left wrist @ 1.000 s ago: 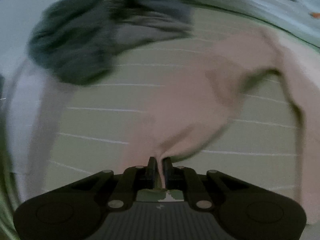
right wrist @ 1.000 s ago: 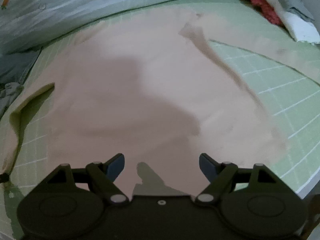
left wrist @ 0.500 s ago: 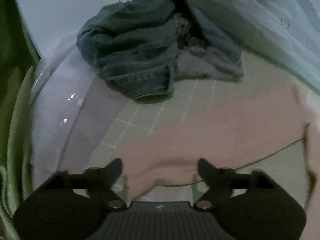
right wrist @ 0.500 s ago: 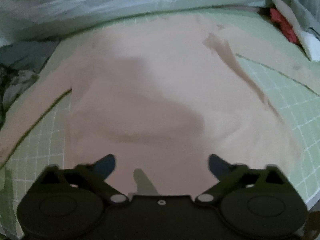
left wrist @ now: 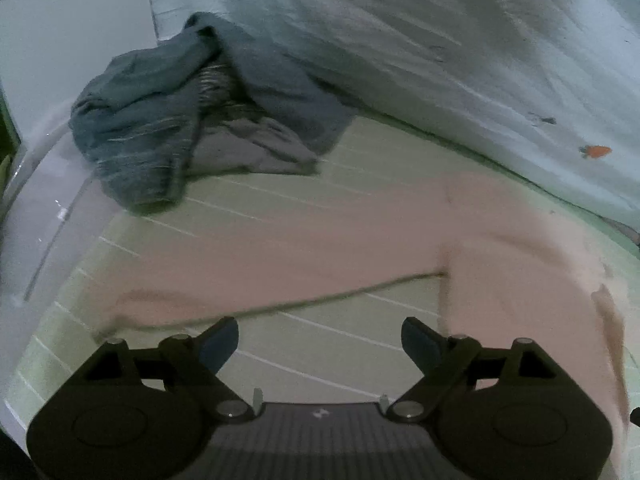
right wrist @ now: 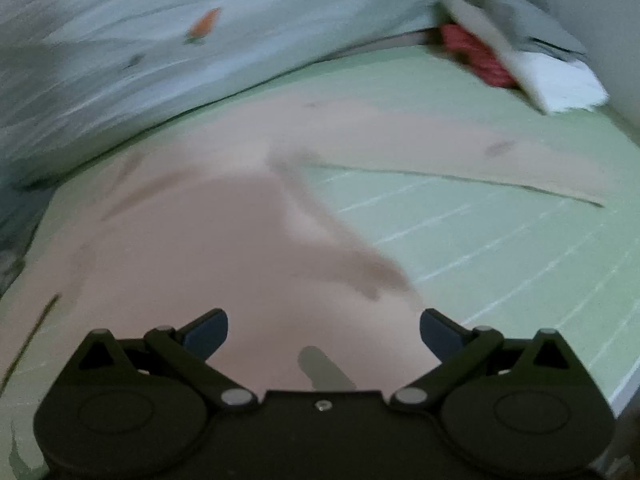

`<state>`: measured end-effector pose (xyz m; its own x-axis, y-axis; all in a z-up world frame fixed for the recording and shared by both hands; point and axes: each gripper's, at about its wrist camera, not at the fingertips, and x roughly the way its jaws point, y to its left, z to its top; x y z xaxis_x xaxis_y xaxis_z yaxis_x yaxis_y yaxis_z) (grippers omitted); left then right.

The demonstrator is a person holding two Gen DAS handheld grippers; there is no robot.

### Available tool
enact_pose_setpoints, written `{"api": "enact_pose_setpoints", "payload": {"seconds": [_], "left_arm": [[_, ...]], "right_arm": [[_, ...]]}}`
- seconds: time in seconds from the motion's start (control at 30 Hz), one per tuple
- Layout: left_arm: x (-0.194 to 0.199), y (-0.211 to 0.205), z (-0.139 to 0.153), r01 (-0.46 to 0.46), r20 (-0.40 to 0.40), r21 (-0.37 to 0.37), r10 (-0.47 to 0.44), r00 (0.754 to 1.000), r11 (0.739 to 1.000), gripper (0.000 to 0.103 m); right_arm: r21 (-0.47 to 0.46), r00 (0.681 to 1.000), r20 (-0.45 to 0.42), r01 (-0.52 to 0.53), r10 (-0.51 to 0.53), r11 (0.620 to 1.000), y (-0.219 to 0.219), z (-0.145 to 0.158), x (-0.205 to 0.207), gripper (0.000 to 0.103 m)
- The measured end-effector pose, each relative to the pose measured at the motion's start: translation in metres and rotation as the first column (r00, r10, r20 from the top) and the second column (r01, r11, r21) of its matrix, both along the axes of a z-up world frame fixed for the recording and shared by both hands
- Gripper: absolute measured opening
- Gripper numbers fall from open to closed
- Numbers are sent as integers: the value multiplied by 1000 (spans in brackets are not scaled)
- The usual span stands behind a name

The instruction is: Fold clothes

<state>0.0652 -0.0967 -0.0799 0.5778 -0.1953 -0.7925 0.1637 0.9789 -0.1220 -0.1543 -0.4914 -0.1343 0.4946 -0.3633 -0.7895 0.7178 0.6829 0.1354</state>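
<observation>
I have the left gripper (left wrist: pixel 320 338) at the bottom of its frame with its fingers spread wide and nothing between them, hanging over the green sheet (left wrist: pixel 344 340) with white lines. The pink shirt (left wrist: pixel 520 280) lies flat across the middle and right of that view, one sleeve (left wrist: pixel 248 268) stretched toward the left side just above my fingertips. In the upper left sits a rumpled heap of jeans (left wrist: pixel 160 140) and grey cloth, apart from the sleeve, and a pale blanket (left wrist: pixel 440 60) with small orange marks fills the top. My right gripper (right wrist: pixel 324 330) is also spread wide and empty, low in its frame over the body of the shirt (right wrist: pixel 208 264). The other sleeve (right wrist: pixel 460 152) runs toward the right. A red cloth (right wrist: pixel 476 56) and a white one (right wrist: pixel 560 88) sit in the upper right corner; this view is blurred.
</observation>
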Motion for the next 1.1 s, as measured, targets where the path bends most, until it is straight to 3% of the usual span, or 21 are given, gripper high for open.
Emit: {"api": "enact_pose_setpoints", "payload": {"seconds": [0.27, 0.43, 0.6, 0.7, 0.8, 0.87, 0.93, 1.1], "left_arm": [[-72, -76, 15, -97, 1, -20, 97, 995, 995, 91], [-106, -120, 23, -127, -14, 34, 128, 992, 991, 91], [-130, -136, 37, -124, 18, 117, 122, 992, 985, 91], [-137, -137, 41, -144, 27, 149, 142, 990, 978, 91], [-138, -138, 43, -160, 28, 153, 158, 987, 975, 91], [-138, -138, 44, -171, 28, 155, 169, 985, 973, 91], [-139, -139, 45, -182, 29, 158, 180, 983, 971, 91], [-132, -129, 53, -154, 72, 183, 143, 987, 971, 91]], "right_arm": [[-67, 997, -41, 58, -61, 996, -131, -12, -40, 103], [-107, 993, -69, 87, -95, 990, -210, -21, -63, 103], [-108, 990, -99, 92, -103, 990, -250, -37, -62, 102], [-91, 988, -92, 119, -127, 989, -255, -44, -67, 91], [-103, 989, -74, 122, -129, 987, -250, -45, -73, 71], [-115, 993, -67, 89, -97, 989, -246, -45, -78, 33], [-126, 996, -59, 57, -64, 990, -241, -44, -83, 22], [-161, 994, -90, 43, -58, 986, -229, -41, -96, 19]]}}
